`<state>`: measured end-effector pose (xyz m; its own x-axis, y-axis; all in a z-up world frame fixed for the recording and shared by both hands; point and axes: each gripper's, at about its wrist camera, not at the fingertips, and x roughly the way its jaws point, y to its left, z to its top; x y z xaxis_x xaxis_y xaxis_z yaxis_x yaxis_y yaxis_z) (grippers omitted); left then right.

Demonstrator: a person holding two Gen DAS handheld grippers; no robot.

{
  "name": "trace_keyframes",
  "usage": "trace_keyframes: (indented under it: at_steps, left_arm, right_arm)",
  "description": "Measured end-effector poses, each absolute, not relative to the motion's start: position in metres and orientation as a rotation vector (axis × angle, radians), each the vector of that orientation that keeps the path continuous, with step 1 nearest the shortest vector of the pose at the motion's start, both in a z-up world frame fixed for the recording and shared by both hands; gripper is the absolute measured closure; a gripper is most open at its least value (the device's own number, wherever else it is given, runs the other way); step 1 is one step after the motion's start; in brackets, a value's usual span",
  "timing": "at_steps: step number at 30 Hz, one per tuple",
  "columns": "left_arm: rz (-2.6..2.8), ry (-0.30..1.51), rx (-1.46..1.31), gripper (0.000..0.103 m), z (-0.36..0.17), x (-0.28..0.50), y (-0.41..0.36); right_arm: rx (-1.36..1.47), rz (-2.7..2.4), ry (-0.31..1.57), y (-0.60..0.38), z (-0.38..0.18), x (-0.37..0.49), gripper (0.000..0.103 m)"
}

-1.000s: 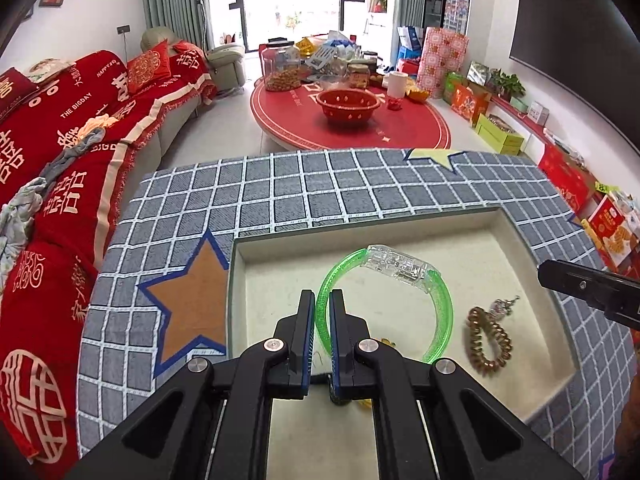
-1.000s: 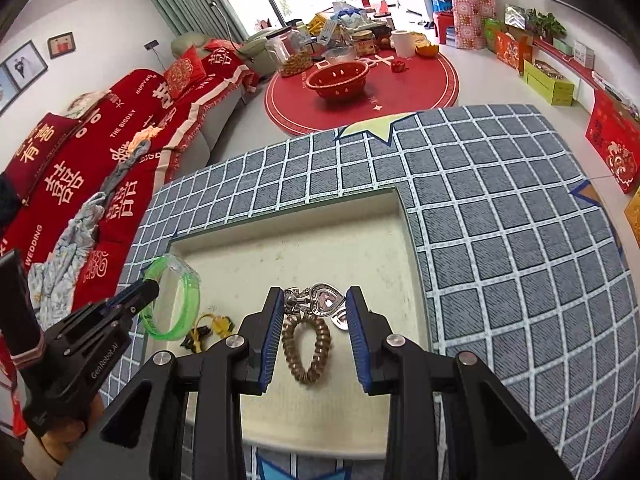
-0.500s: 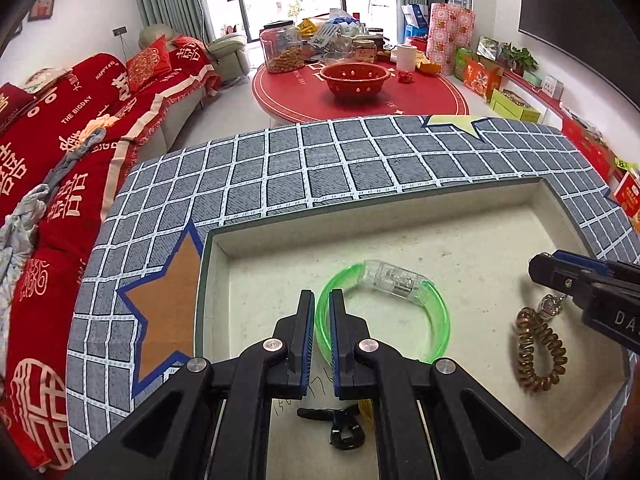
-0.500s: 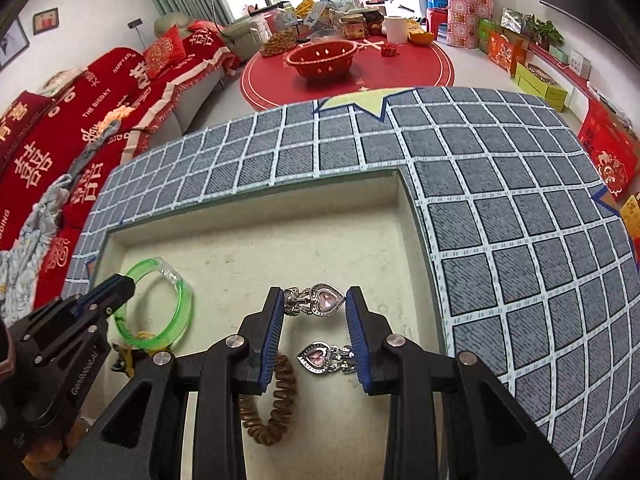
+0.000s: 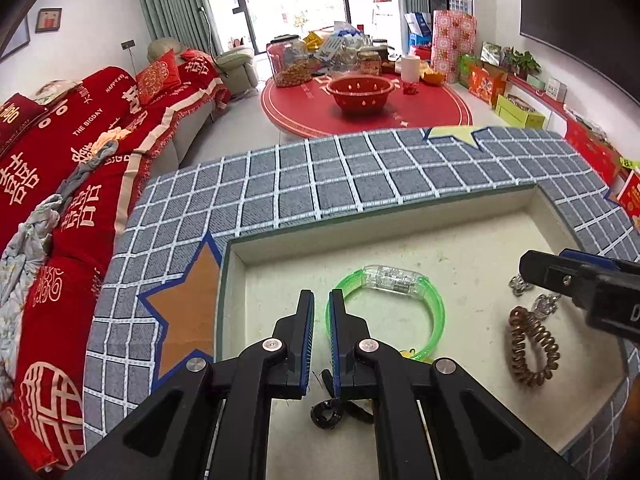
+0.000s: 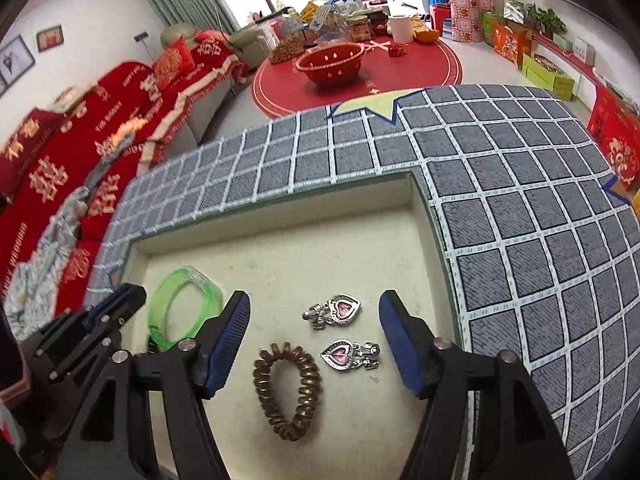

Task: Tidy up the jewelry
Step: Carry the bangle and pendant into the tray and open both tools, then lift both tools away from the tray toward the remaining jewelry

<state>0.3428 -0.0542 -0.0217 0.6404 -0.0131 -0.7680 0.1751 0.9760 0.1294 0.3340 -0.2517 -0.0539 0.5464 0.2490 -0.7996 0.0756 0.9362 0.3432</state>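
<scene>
My right tool (image 6: pixel 314 334) just opened, both earrings (image 6: pixel 334 312) dropped in tray (image 6: pixel 416 200); left tool (image 5: pixel 321 334) shut, empty; sorting looks nearly done.

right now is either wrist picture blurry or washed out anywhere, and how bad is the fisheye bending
Left wrist view: sharp on the green bracelet and the tray; the window behind is blown out white, and the checked cloth bows into an arc. Right wrist view: crisp on the heart earrings and coiled hair tie; the red sofa at the left edge smears, and the corners go black.
</scene>
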Motion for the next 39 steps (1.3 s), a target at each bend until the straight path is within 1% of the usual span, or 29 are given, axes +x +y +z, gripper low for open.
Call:
trace_keyframes:
  at_steps: [2, 3, 4, 11, 12, 13, 14, 15, 16, 18, 21, 22, 24, 28, 31, 35, 39]
  left_arm:
    - [-0.113, 0.857, 0.18, 0.083, -0.014, 0.338, -0.052]
    - [-0.118, 0.853, 0.171, 0.083, -0.011, 0.335, -0.051]
    - [-0.123, 0.848, 0.16, 0.083, -0.007, 0.333, -0.049]
    - [-0.148, 0.8, 0.105, 0.082, 0.02, 0.3, -0.034]
    - [-0.152, 0.799, 0.096, 0.082, 0.022, 0.296, -0.033]
    - [-0.156, 0.797, 0.087, 0.079, 0.025, 0.291, -0.03]
    - [-0.157, 0.79, 0.078, 0.065, 0.029, 0.284, -0.027]
    - [-0.153, 0.786, 0.075, 0.011, 0.031, 0.279, -0.026]
    - [-0.125, 0.763, 0.065, 0.0, 0.036, 0.27, -0.021]
    - [-0.113, 0.698, 0.063, 0.0, 0.047, 0.254, -0.016]
    - [-0.127, 0.691, 0.075, 0.0, 0.058, 0.236, -0.01]
    - [-0.127, 0.682, 0.075, 0.0, 0.061, 0.23, -0.008]
    - [-0.129, 0.665, 0.076, 0.0, 0.068, 0.215, -0.003]
    - [-0.166, 0.683, 0.069, 0.0, 0.071, 0.189, 0.005]
    - [-0.216, 0.708, 0.081, 0.0, 0.064, 0.17, 0.005]
    - [-0.245, 0.729, 0.114, 0.0, 0.052, 0.142, 0.001]
    - [-0.269, 0.773, 0.118, 0.0, 0.033, 0.116, -0.003]
  right_arm:
    - [0.409, 0.116, 0.972, -0.257, -0.046, 0.328, 0.028]
    - [0.423, 0.118, 0.963, -0.259, -0.042, 0.325, 0.023]
    - [0.438, 0.119, 0.949, -0.261, -0.037, 0.321, 0.022]
    - [0.463, 0.143, 0.859, -0.271, 0.004, 0.285, 0.02]
    - [0.466, 0.146, 0.847, -0.272, 0.009, 0.279, 0.016]
    - [0.47, 0.148, 0.828, -0.273, 0.016, 0.27, 0.012]
    - [0.472, 0.147, 0.817, -0.274, 0.021, 0.264, 0.009]
    - [0.475, 0.148, 0.806, -0.275, 0.025, 0.258, 0.006]
    - [0.477, 0.149, 0.787, -0.277, 0.031, 0.248, 0.006]
    - [0.473, 0.148, 0.764, -0.278, 0.04, 0.235, 0.006]
    - [0.467, 0.142, 0.733, -0.281, 0.05, 0.214, 0.005]
    - [0.46, 0.134, 0.723, -0.282, 0.053, 0.204, 0.001]
    - [0.441, 0.121, 0.718, -0.282, 0.057, 0.191, 0.0]
    - [0.387, 0.088, 0.632, -0.282, 0.071, 0.152, 0.0]
    - [0.384, 0.09, 0.579, -0.281, 0.08, 0.126, 0.0]
    - [0.367, 0.074, 0.609, -0.281, 0.083, 0.105, 0.0]
    - [0.37, 0.089, 0.706, -0.28, 0.063, 0.085, 0.0]
